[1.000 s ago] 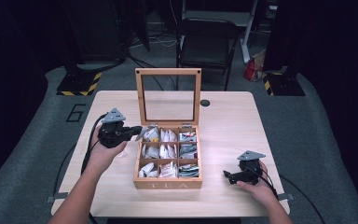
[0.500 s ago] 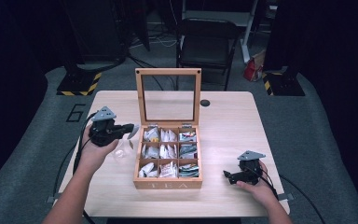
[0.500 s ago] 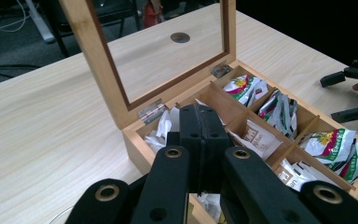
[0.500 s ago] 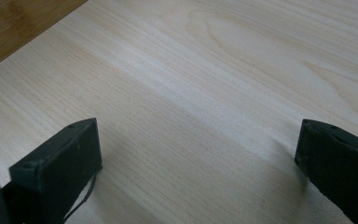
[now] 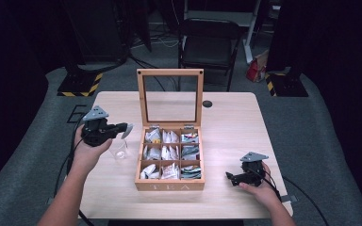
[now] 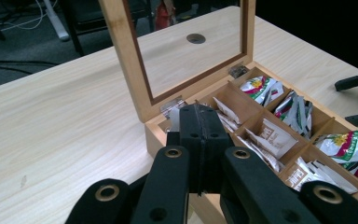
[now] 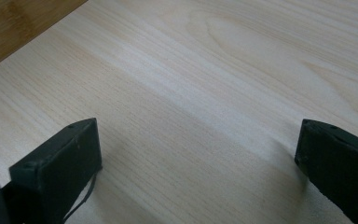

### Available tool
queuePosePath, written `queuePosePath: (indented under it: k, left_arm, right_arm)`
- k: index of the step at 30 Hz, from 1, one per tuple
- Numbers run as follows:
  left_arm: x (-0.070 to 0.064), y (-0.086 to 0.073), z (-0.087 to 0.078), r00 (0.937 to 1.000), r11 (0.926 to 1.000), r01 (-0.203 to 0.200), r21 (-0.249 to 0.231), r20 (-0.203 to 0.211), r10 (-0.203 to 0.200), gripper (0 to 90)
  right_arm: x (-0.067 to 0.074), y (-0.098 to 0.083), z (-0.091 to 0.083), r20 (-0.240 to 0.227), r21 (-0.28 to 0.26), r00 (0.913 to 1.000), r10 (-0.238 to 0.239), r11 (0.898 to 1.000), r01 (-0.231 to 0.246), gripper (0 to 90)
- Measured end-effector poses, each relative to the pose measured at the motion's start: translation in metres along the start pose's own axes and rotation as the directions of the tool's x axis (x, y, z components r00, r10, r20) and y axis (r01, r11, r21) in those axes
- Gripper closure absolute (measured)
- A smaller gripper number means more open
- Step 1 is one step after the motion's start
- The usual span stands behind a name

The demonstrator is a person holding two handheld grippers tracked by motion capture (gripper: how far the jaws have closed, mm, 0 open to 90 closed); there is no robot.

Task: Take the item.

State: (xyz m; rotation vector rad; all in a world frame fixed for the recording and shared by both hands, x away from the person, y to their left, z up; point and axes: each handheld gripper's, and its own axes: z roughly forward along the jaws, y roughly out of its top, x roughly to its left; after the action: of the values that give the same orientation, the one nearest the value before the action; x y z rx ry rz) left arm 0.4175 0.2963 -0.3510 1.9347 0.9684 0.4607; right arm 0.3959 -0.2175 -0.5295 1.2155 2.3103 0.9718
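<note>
Bare table (image 5: pixel 226 117) right of tea box (image 5: pixel 169 160), upright lid (image 5: pixel 169 96) walls its rear (glass (image 5: pixel 120 151) left)

Left gripper (image 5: pixel 122 129): raised in the left hand (image 5: pixel 88 149), forearm extended, fingers (image 6: pixel 200 140) pressed together. Right gripper (image 5: pixel 229 177): low in the right hand (image 5: pixel 259 188), fingers (image 7: pixel 58 158) spread wide apart.

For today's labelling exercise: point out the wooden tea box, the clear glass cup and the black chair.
Wooden tea box (image 5: pixel 169 186), high view, front wall.
Clear glass cup (image 5: pixel 119 151), high view, side wall.
Black chair (image 5: pixel 208 51), high view, seat.
</note>
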Motion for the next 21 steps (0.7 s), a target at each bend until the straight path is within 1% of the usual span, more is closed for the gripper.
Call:
queuePosePath:
  k: [6,13,18,21]
  left_arm:
    - [0.006,-0.001,-0.004,0.9998,0.9998,0.015,-0.016,-0.016,-0.015,90.0]
    - [0.014,-0.004,-0.005,0.9989,0.9994,0.031,-0.012,-0.034,-0.032,90.0]
    - [0.02,-0.004,-0.005,0.9984,0.9995,0.033,-0.001,-0.046,-0.033,90.0]
    - [0.023,-0.005,-0.004,0.998,0.9993,0.036,-0.004,-0.052,-0.036,90.0]
  right_arm:
    - [0.0,0.0,0.0,-0.001,0.0,1.0,0.0,1.0,0.0,0.0]
    - [0.0,0.0,0.0,0.0,0.0,1.0,0.001,1.0,-0.001,0.0]
    - [0.0,0.0,0.0,0.0,0.0,1.0,0.001,1.0,-0.001,0.0]
    - [0.0,0.0,0.0,0.0,0.0,1.0,0.001,1.0,-0.001,0.0]
